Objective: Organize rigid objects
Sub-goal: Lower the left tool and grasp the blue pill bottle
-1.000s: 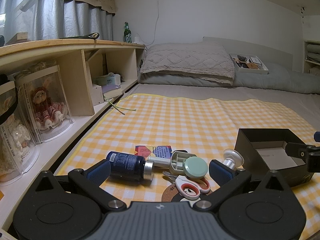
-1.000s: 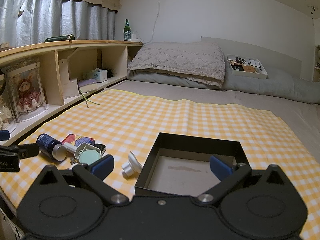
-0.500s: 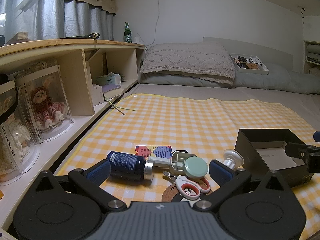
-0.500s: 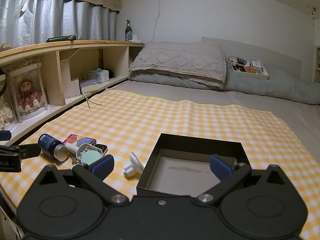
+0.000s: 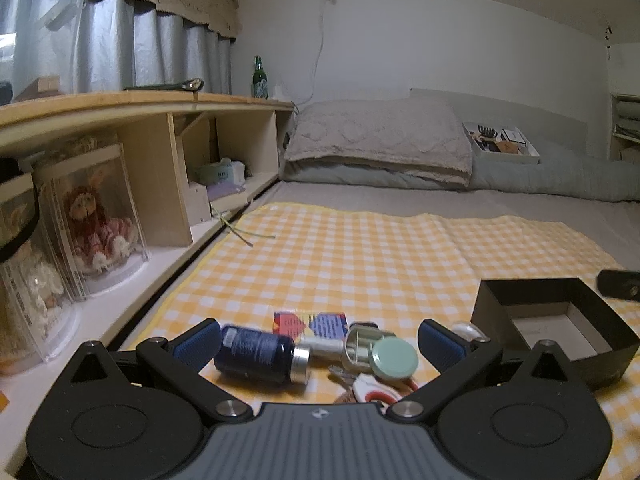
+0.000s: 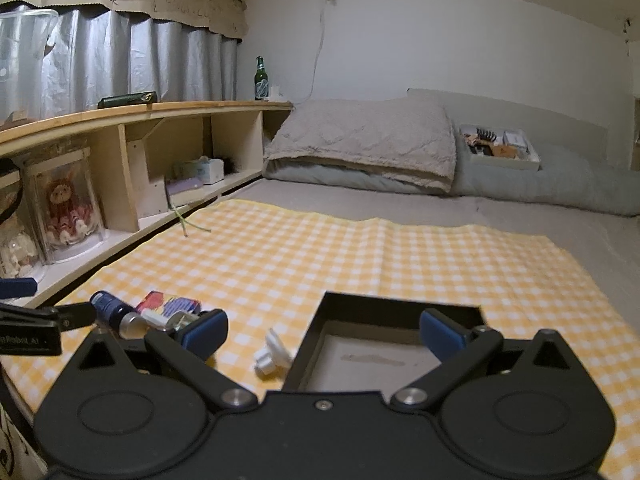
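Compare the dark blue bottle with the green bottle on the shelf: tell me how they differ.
The dark blue bottle lies on its side on the checked cloth; the green bottle stands upright on the wooden shelf top. The blue bottle is squat with a wide silver cap, while the green one is slim with a long narrow neck. The blue one lies between the open fingers of the left gripper; the green one stands far back by the wall. Both carry labels.

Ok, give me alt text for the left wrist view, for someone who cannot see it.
The open left gripper hovers low over a yellow checked cloth, framing a lying dark blue bottle, a mint green round lid and red-handled scissors. An open black box sits to the right; wooden shelves and a bed pillow lie beyond.
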`<state>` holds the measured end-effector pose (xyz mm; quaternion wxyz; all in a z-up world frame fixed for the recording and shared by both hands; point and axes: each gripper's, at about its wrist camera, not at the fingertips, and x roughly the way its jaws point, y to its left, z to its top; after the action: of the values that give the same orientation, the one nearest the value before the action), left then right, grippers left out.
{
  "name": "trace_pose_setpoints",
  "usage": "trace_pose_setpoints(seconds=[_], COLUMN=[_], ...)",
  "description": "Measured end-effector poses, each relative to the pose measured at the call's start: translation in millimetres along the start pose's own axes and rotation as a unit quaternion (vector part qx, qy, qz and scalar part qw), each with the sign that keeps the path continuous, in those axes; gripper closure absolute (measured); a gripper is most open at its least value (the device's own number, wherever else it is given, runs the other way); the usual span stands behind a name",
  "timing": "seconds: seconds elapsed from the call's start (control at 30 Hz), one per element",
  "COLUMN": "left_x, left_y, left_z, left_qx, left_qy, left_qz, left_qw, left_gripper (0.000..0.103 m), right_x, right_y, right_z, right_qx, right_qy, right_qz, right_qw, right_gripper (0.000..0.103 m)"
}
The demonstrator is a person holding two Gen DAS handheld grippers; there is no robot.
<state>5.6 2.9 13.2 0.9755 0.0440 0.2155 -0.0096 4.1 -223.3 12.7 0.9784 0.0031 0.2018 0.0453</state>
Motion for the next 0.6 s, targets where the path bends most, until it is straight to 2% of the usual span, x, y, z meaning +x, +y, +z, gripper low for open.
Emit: trace_pose_setpoints(seconds=[0.3, 0.5, 0.6], left_x=[12, 36, 50], left_y=[5, 14, 15], left_z=[37, 69, 79], left_qx=[0.026, 0.034, 0.042], left_qy=[-0.012, -0.028, -0.03], left_qz=[-0.012, 0.01, 0.016], left_qw=[0.9995, 0.999, 0.9985], left_gripper=[0.0, 0.0, 0.0], right_x=[-1, 11, 28], right_y=[-49, -91, -107], right_z=[39, 55, 53], right_qx=[0.019, 0.038, 0.03], right_qy=[0.023, 0.063, 0.093], right_qz=[-0.034, -0.037, -0.068], right_qw=[0.999, 0.997, 0.993], right_gripper=[0.0, 0.0, 0.0])
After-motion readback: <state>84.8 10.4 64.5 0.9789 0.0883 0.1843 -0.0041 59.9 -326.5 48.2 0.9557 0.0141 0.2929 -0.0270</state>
